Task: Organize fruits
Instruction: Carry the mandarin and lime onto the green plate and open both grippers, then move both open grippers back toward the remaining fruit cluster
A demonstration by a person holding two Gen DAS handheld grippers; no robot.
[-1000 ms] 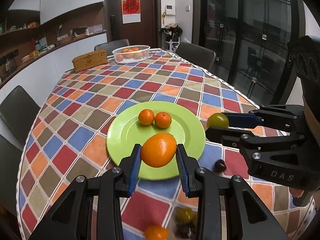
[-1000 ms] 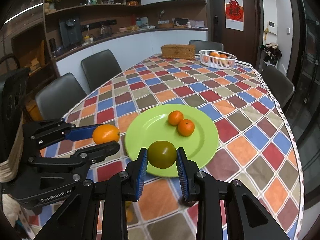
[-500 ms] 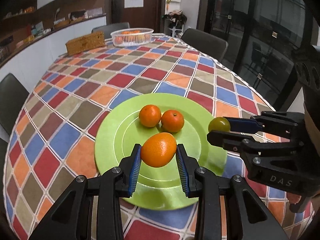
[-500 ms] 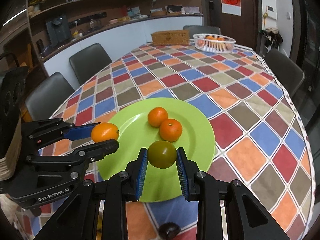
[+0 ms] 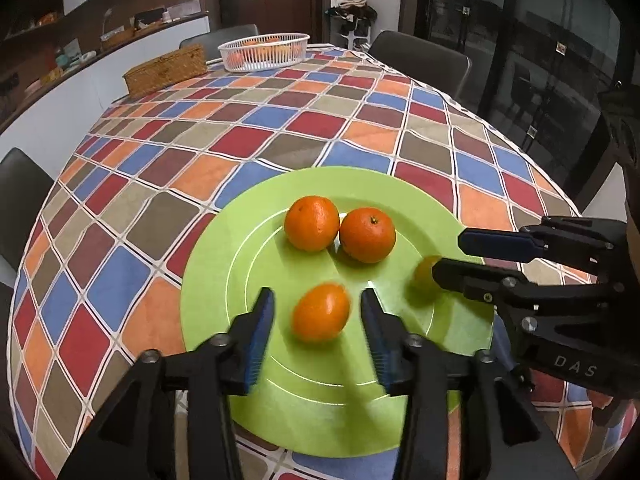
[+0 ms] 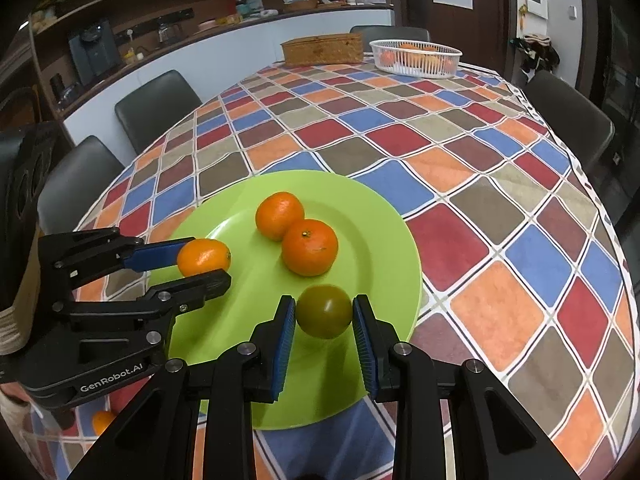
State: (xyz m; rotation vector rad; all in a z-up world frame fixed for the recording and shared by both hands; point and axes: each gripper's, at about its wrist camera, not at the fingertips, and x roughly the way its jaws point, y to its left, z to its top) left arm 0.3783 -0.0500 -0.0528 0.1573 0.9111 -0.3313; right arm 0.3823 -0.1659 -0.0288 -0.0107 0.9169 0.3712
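Left hand-held gripper (image 5: 318,320) gapes around orange (image 5: 321,312) over plate (image 5: 224,280).

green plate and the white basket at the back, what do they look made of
Green plate: probably plastic, semi-gloss; uniform lime colour, soft sheen, moulded concentric rings. White basket: likely plastic, possibly coated wire; thin white slats with gaps, oranges visible through them.

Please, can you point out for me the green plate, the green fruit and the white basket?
Plate (image 6: 248,320): right wrist view, bare part of its inner surface.
Green fruit (image 6: 325,312): right wrist view, middle of its front.
White basket (image 5: 264,51): left wrist view, front of its mesh wall.
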